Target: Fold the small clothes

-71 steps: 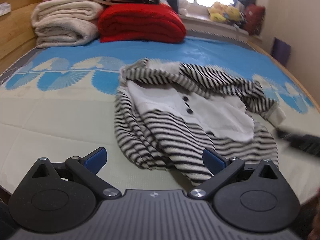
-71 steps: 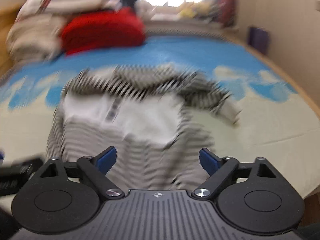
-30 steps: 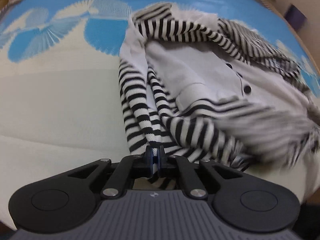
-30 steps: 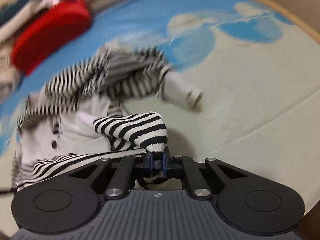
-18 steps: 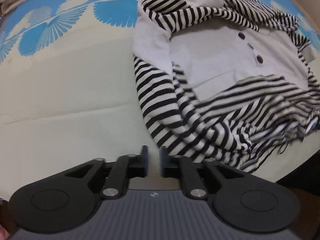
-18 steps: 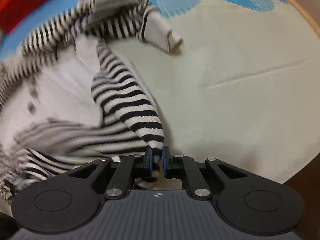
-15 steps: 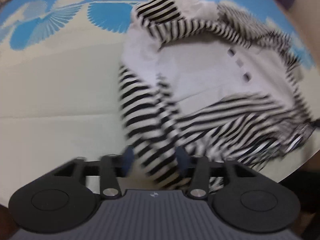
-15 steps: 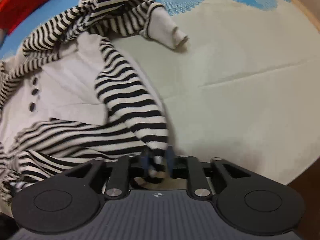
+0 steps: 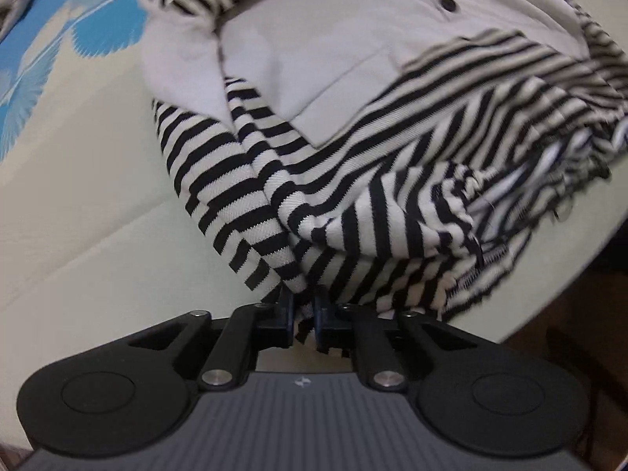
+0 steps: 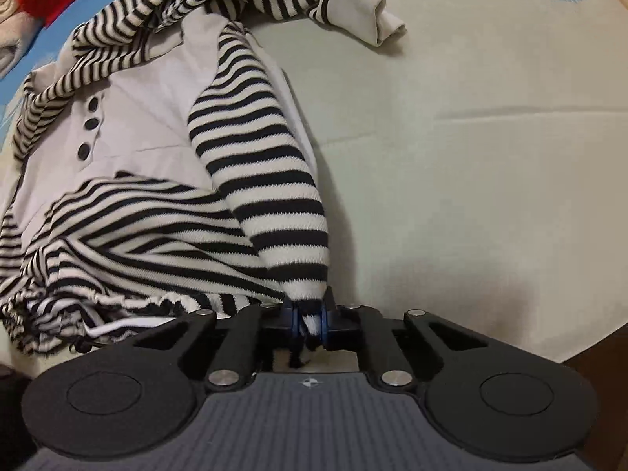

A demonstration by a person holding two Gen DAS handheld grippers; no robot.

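Both jaws closing on striped hem: left gripper point(image 9: 303, 314), right gripper point(image 10: 310, 320); shirt point(image 9: 353, 125) runs 12 o'clock from each

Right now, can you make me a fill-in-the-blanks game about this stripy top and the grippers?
1. The top has black and ____ stripes.
2. Its plain front panel carries three dark ____.
3. The right hand-held gripper pinches a striped ____.
4. The left hand-held gripper is closing on the top's ____ fabric.

Missing words: white; buttons; sleeve; striped
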